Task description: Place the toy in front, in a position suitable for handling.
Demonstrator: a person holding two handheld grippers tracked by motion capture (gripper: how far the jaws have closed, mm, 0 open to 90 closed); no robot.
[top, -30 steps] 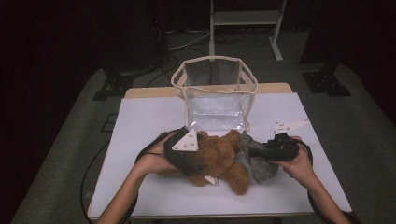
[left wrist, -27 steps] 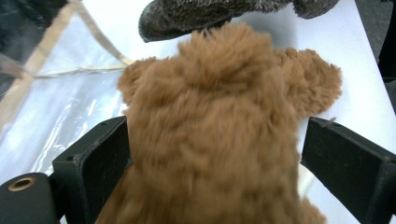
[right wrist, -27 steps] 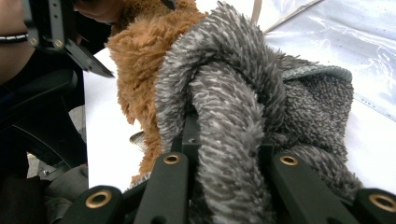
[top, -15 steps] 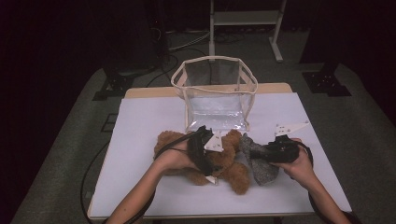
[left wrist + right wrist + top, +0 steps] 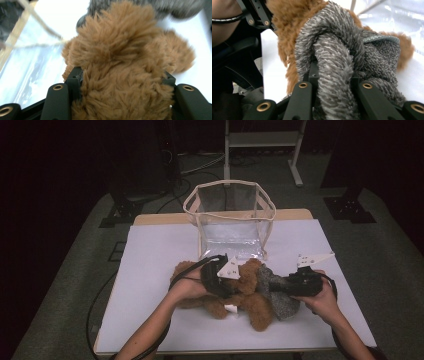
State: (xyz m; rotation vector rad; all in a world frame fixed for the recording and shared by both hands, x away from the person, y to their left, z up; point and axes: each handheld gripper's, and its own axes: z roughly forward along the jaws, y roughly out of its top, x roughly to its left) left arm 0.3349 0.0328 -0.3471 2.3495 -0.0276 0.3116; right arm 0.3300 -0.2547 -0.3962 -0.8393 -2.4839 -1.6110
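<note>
A brown plush toy (image 5: pixel 250 292) lies on the white table (image 5: pixel 150 270), just in front of a clear plastic bag (image 5: pixel 230 222) with a cream rim that stands open at the far middle of the table; a grey fuzzy garment (image 5: pixel 280 292) sits on the toy's right side, touching the brown fur. The left gripper (image 5: pixel 235 287) comes in from the left over the toy's middle; its jaws have just been closing and, in the left gripper view, they are clamped on a thick tuft of brown fur (image 5: pixel 120 82) that bulges up between them. The right gripper (image 5: pixel 275 290) reaches in from the right, its grey three-cornered plate sticking up above the hand; in the right gripper view its jaws are pressed on a roll of the grey fabric (image 5: pixel 334 75), which rises from between them and folds over the brown plush behind it. The two grippers sit near each other, with the toy between them; the toy rests on the table, outside the bag.
</note>
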